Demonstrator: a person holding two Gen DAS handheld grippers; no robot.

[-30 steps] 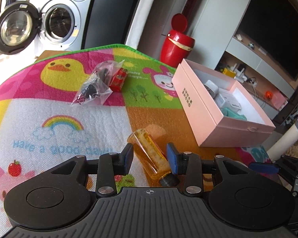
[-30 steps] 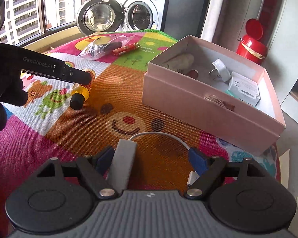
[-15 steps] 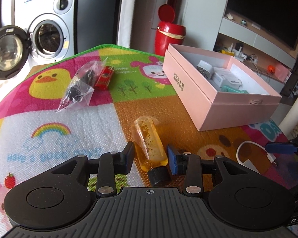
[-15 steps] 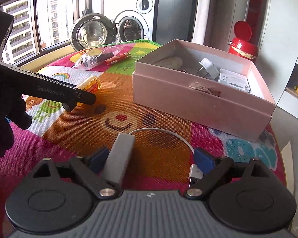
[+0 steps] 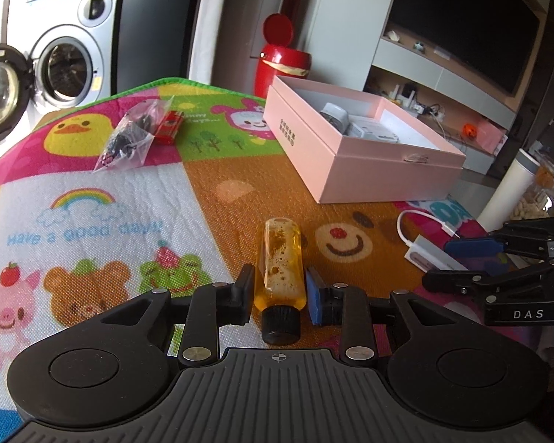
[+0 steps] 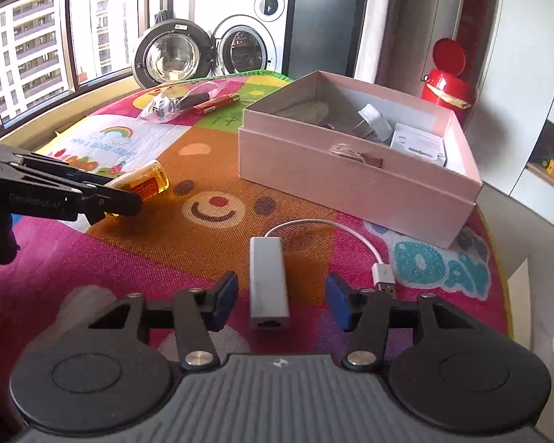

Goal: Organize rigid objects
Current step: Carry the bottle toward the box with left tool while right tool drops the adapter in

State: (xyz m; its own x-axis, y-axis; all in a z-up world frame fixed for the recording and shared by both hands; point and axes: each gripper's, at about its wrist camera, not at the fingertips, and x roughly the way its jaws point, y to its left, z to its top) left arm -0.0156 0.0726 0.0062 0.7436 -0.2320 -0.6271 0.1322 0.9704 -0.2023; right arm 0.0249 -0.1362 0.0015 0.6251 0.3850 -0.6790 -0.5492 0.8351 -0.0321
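A: What is seen nearest the left gripper [image 5: 279, 289]?

B: An amber bottle [image 5: 280, 264] with a black cap is pinched between its fingers [image 5: 244, 292], cap toward the camera, body pointing away over the play mat [image 5: 92, 199] that covers the table. From the right wrist view it cannot be told whether the bottle is resting on the mat.

A: And the right gripper [image 6: 280, 301]?

B: Its fingers [image 6: 337, 301] are spread wide. A grey adapter [image 6: 269, 282] is lying on the mat between them, touched by neither. A white cable [image 6: 354, 234] is looped from its far end to a USB plug [image 6: 384, 277] just beside the right finger.

A: What is found farther out?

B: A pink box [image 6: 351, 181] is set open on the mat, beyond the adapter. A white charger plug [image 6: 373, 122] and a white carton [image 6: 419, 144] are seen inside it.

A: And beyond that?

B: Near the mat's far edge a clear bag [image 5: 133, 133] of dark items is lying, with a red object [image 5: 169, 127] touching it. Off the table, a red bin [image 5: 282, 62] and a washing machine [image 5: 62, 44] with its door open are visible.
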